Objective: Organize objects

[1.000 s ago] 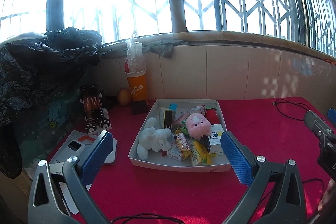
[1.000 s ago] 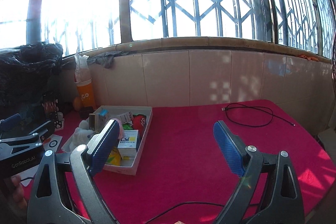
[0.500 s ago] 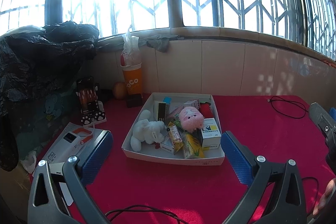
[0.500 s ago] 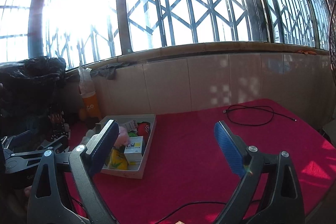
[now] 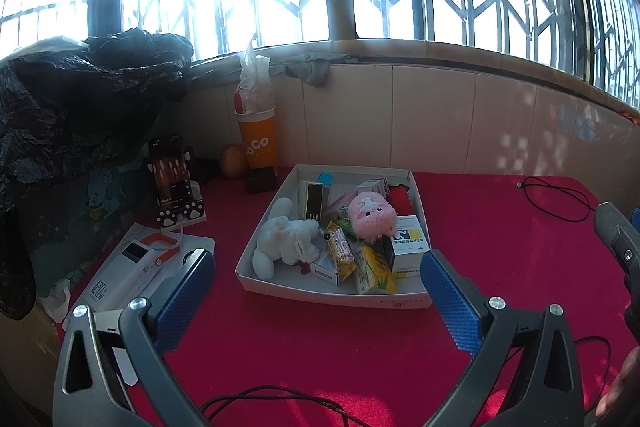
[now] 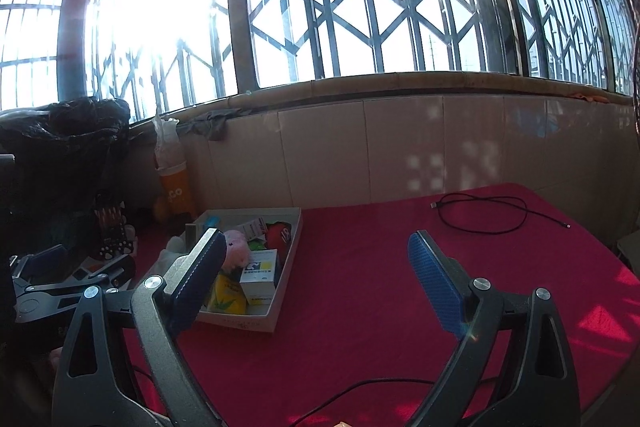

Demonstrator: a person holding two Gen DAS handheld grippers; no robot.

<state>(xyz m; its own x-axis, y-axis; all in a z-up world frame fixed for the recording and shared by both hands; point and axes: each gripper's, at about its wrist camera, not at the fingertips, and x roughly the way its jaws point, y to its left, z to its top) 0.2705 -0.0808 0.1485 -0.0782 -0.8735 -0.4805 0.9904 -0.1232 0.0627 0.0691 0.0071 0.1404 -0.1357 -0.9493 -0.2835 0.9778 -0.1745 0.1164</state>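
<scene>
A white cardboard tray (image 5: 332, 293) sits on the red table and also shows in the right wrist view (image 6: 288, 267). It holds a white plush toy (image 5: 286, 241), a pink plush toy (image 5: 372, 215), a red toy (image 5: 401, 197), small medicine boxes (image 5: 408, 247) and yellow snack packs (image 5: 376, 273). My left gripper (image 5: 316, 279) is open and empty, held above the table just in front of the tray. My right gripper (image 6: 314, 259) is open and empty, to the right of the tray.
An orange cup (image 5: 258, 143), an orange fruit (image 5: 233, 161), a phone on a stand (image 5: 172, 179) and a white power bank (image 5: 128, 271) stand left of the tray. A black cable (image 6: 480, 215) lies at the table's far right. A black bag (image 5: 72, 99) fills the left side.
Both grippers have pulled back and tilted up, so the tray looks farther away and lower in both views. Both stayed open and empty.
</scene>
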